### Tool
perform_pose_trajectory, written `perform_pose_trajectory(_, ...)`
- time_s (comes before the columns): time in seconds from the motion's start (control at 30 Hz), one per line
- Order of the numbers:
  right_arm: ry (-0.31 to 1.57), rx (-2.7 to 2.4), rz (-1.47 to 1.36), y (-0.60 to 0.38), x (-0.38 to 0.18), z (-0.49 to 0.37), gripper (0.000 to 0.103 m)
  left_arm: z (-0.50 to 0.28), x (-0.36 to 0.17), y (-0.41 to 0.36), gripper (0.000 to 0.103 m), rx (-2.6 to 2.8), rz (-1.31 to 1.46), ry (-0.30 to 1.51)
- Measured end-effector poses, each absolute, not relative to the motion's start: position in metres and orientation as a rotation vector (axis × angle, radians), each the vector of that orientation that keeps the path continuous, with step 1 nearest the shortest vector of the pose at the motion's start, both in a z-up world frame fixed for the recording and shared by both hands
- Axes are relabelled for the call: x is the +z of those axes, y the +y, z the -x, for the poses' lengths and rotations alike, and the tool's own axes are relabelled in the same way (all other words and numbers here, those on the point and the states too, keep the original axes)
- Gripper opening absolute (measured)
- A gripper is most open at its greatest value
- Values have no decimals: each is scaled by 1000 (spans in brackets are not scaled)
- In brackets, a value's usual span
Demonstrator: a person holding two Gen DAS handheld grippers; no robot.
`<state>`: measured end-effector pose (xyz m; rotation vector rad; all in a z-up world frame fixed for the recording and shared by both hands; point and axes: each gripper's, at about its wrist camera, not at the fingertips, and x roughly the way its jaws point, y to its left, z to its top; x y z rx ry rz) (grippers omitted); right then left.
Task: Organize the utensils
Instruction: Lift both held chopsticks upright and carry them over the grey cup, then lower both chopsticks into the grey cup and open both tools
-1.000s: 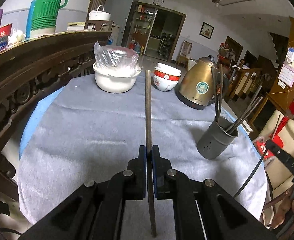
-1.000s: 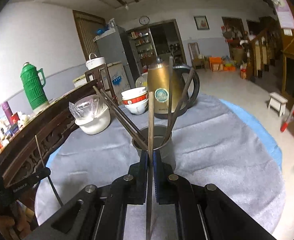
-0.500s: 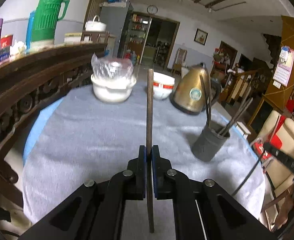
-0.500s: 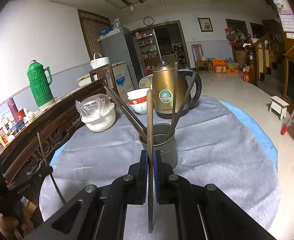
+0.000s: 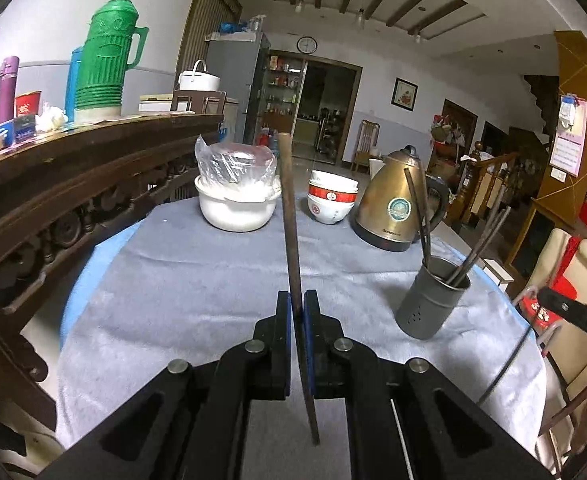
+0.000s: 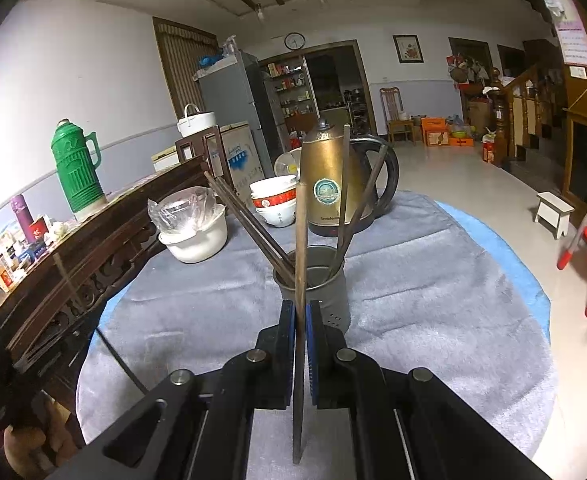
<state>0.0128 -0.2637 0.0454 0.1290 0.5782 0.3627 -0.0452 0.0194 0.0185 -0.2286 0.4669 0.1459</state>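
My left gripper (image 5: 297, 300) is shut on a dark brown chopstick (image 5: 289, 208) that stands upright between its blue pads, above the grey tablecloth. The grey utensil cup (image 5: 433, 300) with several chopsticks in it stands to the right of it. My right gripper (image 6: 300, 310) is shut on another brown chopstick (image 6: 301, 236), upright, right in front of the same cup (image 6: 325, 292), whose chopsticks lean out left and right. The other gripper shows at the right edge of the left wrist view and the lower left of the right wrist view.
On the round table (image 5: 181, 280) stand a white bowl covered with plastic (image 5: 235, 200), stacked red-and-white bowls (image 5: 331, 200) and a brass kettle (image 5: 397, 208). A carved wooden bench back (image 5: 73, 184) runs along the left with a green thermos (image 5: 103, 68). A white chair (image 5: 577, 292) is at the right.
The left gripper has risen and tipped up with its chopstick, so the table looks farther below and the cup sits lower right. The right gripper has barely moved.
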Motion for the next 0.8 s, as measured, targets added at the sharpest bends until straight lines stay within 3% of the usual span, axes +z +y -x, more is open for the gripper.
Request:
perform_pose_trajectory(0.27,534,364,-152,-267,57,-9,6,60,32,21,5,101,266,456)
perform_pose_trajectory(0.8,212,299,-241,-289,141,-41,6,-32,116,-14,5,-114,413,299)
